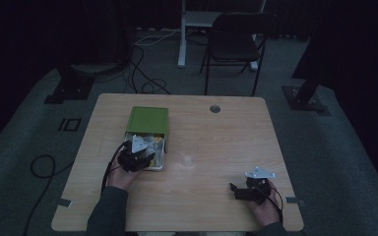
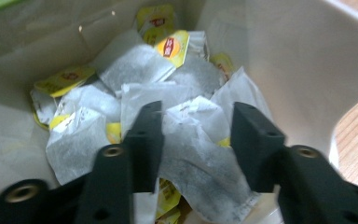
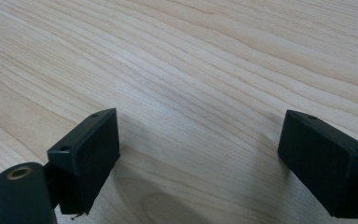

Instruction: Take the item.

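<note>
A green box (image 1: 147, 121) sits on the wooden table (image 1: 216, 142), with its white drawer (image 1: 159, 164) pulled out toward me. The drawer (image 2: 279, 51) holds several white tea bags (image 2: 135, 65) with yellow tags. My left gripper (image 1: 145, 156) reaches into the drawer. In the left gripper view it (image 2: 196, 126) stands open, its jaws straddling one tea bag (image 2: 200, 154) in the pile and pressing into the heap. My right gripper (image 1: 235, 189) rests low at the table's near right. It (image 3: 198, 140) is open wide over bare wood, with nothing between its jaws.
A small pale spot (image 1: 187, 159) lies on the table right of the drawer. A round cable hole (image 1: 215, 108) sits near the far edge. A black folding chair (image 1: 236, 42) and cables (image 1: 147, 83) stand on the floor beyond the table.
</note>
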A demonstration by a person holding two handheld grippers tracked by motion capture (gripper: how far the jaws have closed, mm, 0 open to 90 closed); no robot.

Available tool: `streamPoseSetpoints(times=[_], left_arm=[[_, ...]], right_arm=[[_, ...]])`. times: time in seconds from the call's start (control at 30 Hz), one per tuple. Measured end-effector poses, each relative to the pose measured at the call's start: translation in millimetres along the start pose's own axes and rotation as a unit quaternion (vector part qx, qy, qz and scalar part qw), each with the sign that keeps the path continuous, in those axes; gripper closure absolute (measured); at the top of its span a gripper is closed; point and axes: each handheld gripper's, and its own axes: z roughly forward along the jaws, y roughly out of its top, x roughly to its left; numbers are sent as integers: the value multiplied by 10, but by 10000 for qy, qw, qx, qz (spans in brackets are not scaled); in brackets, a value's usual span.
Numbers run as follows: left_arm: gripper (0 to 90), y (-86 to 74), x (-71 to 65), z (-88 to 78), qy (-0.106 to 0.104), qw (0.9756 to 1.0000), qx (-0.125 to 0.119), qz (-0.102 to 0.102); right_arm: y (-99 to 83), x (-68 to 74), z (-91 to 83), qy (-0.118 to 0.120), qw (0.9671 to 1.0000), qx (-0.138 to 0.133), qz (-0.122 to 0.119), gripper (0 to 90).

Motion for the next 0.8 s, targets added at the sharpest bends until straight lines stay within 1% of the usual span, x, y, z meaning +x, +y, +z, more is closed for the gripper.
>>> streamPoseSetpoints(times=[0.07,0.13,0.17,0.2,0.23,0.4,0.5,0.57,0.67,0.73,0.8], left_arm=[[723,0,-1,-16,-26,10000,-3,17],[783,2,-3,-23,-29,10000,-9,22],[783,7,-4,-35,-77,10000,30,41],[826,8,-6,-40,-81,9999,34,53],[838,9,-7,-50,-80,9999,33,54],[880,16,-9,-106,-142,9999,8,61],[883,31,-7,-151,-171,9998,-11,79],[883,45,-2,-187,-194,9998,-62,45],[883,79,7,-248,-245,9996,-117,49],[883,88,9,-260,-258,9996,-129,52],[883,119,12,-301,-324,9993,-165,70]], right_arm=[[0,0,0,0,10000,0,0,123],[0,0,0,0,10000,0,0,123],[0,0,0,0,10000,0,0,123],[0,0,0,0,10000,0,-1,123],[0,0,0,1,10000,0,-1,123],[0,0,0,0,10000,0,0,123],[0,0,0,0,10000,0,0,123],[0,0,0,1,10000,0,0,123],[0,0,0,0,10000,0,-1,123],[0,0,0,0,10000,0,0,123],[0,-1,0,0,10000,-3,-4,123]])
